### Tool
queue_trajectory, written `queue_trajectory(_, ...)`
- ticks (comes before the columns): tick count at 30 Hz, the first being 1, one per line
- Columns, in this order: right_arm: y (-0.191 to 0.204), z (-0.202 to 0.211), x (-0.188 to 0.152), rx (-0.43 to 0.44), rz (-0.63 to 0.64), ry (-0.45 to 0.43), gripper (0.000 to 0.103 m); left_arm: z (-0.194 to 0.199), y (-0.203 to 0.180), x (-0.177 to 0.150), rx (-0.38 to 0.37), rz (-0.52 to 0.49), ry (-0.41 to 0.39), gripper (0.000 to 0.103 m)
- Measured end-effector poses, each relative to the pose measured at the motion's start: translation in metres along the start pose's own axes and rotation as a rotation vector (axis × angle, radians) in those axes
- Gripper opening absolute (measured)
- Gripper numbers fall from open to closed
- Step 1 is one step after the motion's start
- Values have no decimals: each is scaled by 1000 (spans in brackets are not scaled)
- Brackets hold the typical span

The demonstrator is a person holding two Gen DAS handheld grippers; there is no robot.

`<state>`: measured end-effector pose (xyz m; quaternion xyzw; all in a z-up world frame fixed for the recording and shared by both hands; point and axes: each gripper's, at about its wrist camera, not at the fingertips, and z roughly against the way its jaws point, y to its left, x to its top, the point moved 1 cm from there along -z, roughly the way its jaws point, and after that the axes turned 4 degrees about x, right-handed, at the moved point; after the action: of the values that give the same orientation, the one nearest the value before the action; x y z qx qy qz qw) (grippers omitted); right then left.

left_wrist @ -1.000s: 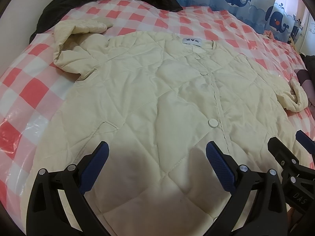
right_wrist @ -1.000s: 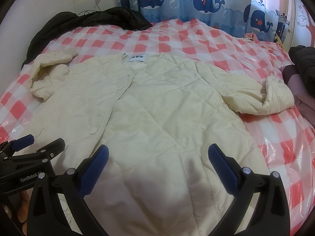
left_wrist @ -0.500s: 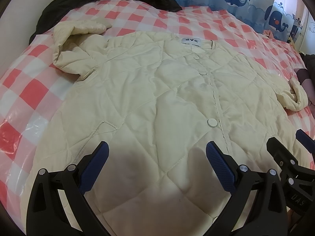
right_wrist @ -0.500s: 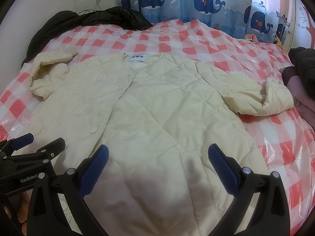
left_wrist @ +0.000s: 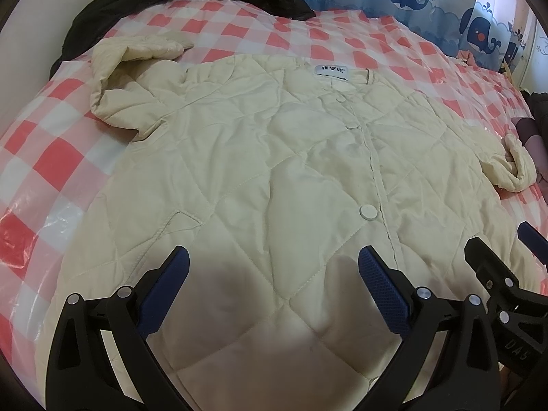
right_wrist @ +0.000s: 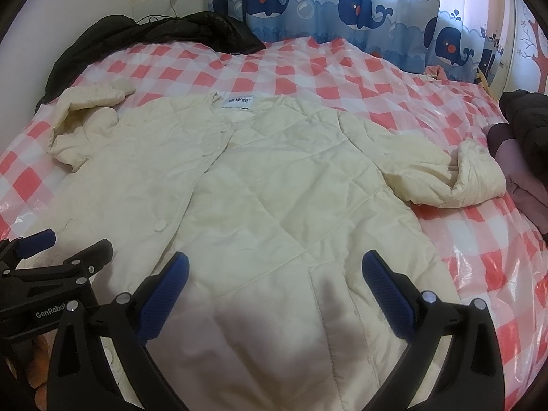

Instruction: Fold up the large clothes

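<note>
Cream quilted jacket point(left_wrist: 274, 171) spread face-up on the bed, buttoned down the front, collar and white neck label point(left_wrist: 331, 71) at the far end, hem nearest the grippers. One sleeve point(left_wrist: 133, 82) bunched and folded back near the far left corner; the other sleeve point(right_wrist: 455, 174) crumpled out to the right side. Beneath it, a pink-and-white checked sheet point(left_wrist: 44, 157) with a glossy plastic look.

Left gripper point(left_wrist: 274, 274) hangs above the hem area, jaws spread wide, nothing between the blue pads point(left_wrist: 383, 287). Right gripper point(right_wrist: 275, 275) just beside it over the right half of the jacket front, also wide apart and empty. Each shows at the edge of the other's view.

A dark garment point(right_wrist: 154, 30) heaped along the far left edge of the bed. Whale-print curtain point(right_wrist: 359, 3) behind. More dark and mauve clothing point(right_wrist: 524, 137) piled at the right edge, near the crumpled sleeve.
</note>
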<state>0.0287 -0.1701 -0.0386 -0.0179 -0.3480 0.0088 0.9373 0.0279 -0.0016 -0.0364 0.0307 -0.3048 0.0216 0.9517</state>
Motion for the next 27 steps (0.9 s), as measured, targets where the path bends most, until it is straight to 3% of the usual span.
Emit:
queue_trajectory(16, -3, 1, -1, -7, -7, 0, 97, 1, -2, 0, 6, 1, -5, 95)
queue_trajectory(27, -16, -4, -1, 16, -43, 19, 97, 7, -7, 3, 54, -43, -44, 95)
